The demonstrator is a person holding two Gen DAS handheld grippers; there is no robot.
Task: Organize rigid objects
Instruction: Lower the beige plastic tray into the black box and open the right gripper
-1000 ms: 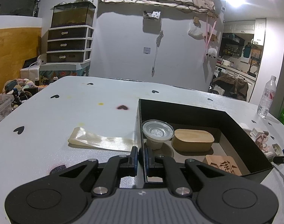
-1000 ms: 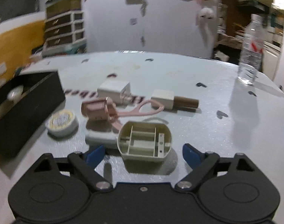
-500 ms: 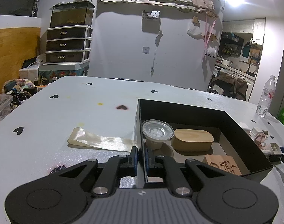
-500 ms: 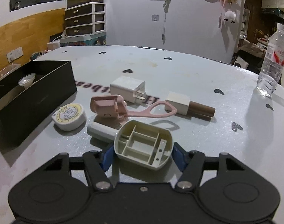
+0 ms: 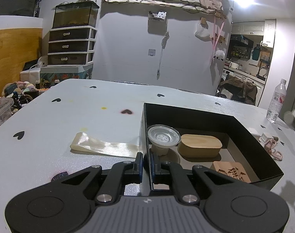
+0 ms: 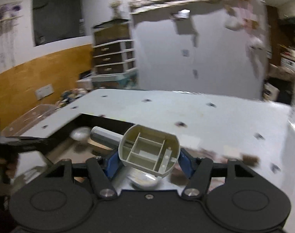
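A black open box (image 5: 242,128) sits on the white table and holds a clear lidded cup (image 5: 164,136), a wooden oval case (image 5: 200,145) and a carved wooden coaster (image 5: 232,171). My left gripper (image 5: 146,163) is shut on the box's near left wall. My right gripper (image 6: 148,161) is shut on a beige divided tray (image 6: 149,152) and holds it in the air beside the box (image 6: 85,120). A grey cylinder (image 6: 103,136) shows just behind the tray. The right wrist view is blurred.
A cream ribbon strip (image 5: 102,146) lies left of the box. A pink eyelash curler (image 5: 272,149), a white charger (image 5: 265,136) and a water bottle (image 5: 276,101) are right of it. A round tape measure (image 6: 145,181) lies under my right gripper.
My right gripper closed on the beige divided tray, lifted it off the table and swung left toward the box. My left gripper stayed clamped on the box wall.
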